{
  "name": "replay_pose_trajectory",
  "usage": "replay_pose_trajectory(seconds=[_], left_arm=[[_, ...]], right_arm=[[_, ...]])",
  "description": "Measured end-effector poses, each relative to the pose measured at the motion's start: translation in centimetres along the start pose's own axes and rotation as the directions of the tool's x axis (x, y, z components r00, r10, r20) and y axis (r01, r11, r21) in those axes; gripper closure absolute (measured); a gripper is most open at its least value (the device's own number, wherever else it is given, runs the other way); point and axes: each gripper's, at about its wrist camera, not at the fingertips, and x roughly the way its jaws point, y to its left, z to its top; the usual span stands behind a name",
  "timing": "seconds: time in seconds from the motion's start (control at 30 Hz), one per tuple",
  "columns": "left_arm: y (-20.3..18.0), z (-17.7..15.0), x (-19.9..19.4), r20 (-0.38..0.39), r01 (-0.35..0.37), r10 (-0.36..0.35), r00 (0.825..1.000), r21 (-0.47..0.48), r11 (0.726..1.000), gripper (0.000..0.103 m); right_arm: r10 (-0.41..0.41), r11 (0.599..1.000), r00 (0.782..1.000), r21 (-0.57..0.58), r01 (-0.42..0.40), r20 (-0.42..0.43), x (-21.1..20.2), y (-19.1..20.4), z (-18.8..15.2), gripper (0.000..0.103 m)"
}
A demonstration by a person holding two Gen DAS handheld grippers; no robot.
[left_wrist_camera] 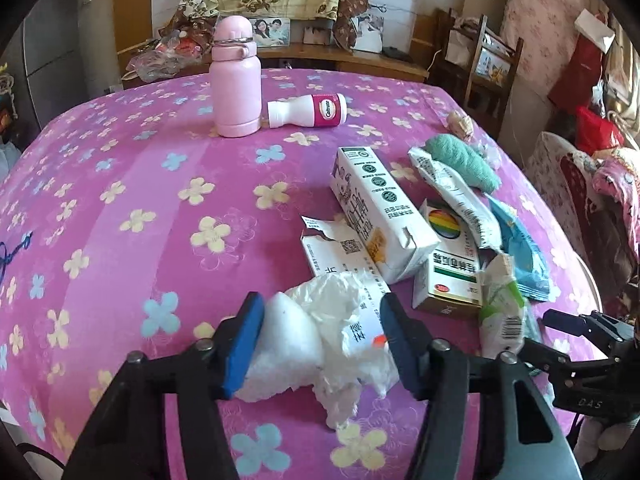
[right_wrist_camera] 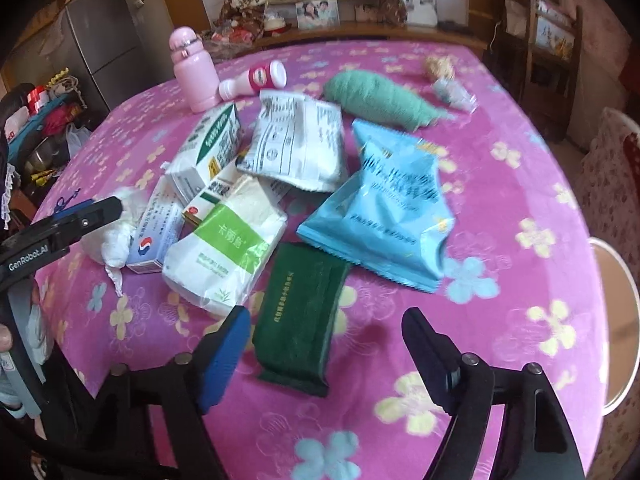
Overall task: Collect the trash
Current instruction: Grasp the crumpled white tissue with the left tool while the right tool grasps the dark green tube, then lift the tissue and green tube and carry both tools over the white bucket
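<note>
Trash all on the table (right_wrist_camera: 520,184): 0 pieces collected. Left gripper (left_wrist_camera: 322,334) brackets the white wad (left_wrist_camera: 316,328), jaws apart; right gripper (right_wrist_camera: 326,350) gapes over the green packet (right_wrist_camera: 300,316), nothing gripped.

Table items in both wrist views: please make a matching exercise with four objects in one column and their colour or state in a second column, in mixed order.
Objects:
1. tall plastic flask
2. small white bottle with a red label
3. flat foil packet
4. crumpled tissue

States:
A. dark green, lying flat
B. pink, standing upright
C. white, between the left gripper fingers
D. lying on its side

Pairs: 1-B, 2-D, 3-A, 4-C
</note>
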Motion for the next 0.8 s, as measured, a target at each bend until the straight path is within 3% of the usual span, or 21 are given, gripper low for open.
replay_pose_trajectory(seconds=[0.17, 0.23, 0.33, 0.63, 0.7, 0.77, 0.8], left_arm=[[0.5, 0.6, 0.1, -0.018, 0.02, -0.02, 1.0, 0.005, 1.0, 0.069], [0.9, 0.8, -0.1, -0.025, 0.02, -0.02, 0.999, 0.004, 1.0, 0.085], [2.0, 0.9, -0.5, -0.04, 0.035, -0.036, 0.999, -0.028, 0.999, 0.087], [2.7, 0.7, -2.8, -0.038, 0.07, -0.072, 0.997, -0.049, 0.996, 0.089], [2.7, 0.7, -2.9, -0.041, 0.082, -0.084, 0.996, -0.061, 0.995, 0.084], [2.6, 0.7, -2.7, -0.037, 0.082, -0.084, 0.996, -0.068, 0.994, 0.062], [2.6, 0.7, -2.7, -0.029, 0.068, -0.07, 0.997, -0.069, 0.995, 0.042]], right_arm=[[-0.059, 0.998, 0.998, -0.033, 0.059, 0.015, 1.0, 0.5, 0.7, 0.047], [-0.076, 0.995, 0.997, -0.056, 0.077, 0.015, 1.0, 0.6, 0.7, 0.065], [-0.054, 0.997, 0.998, -0.053, 0.055, 0.018, 0.4, 0.0, 0.2, 0.073], [0.105, 0.994, 0.994, 0.014, -0.105, 0.039, -3.3, -2.7, -2.1, 0.077], [0.142, 0.99, 0.989, 0.017, -0.142, 0.038, -4.1, -2.7, -2.6, 0.077], [0.168, 0.985, 0.985, 0.022, -0.169, 0.04, -4.6, -2.7, -3.0, 0.077], [0.172, 0.985, 0.984, 0.021, -0.173, 0.041, -4.7, -2.6, -3.1, 0.077]])
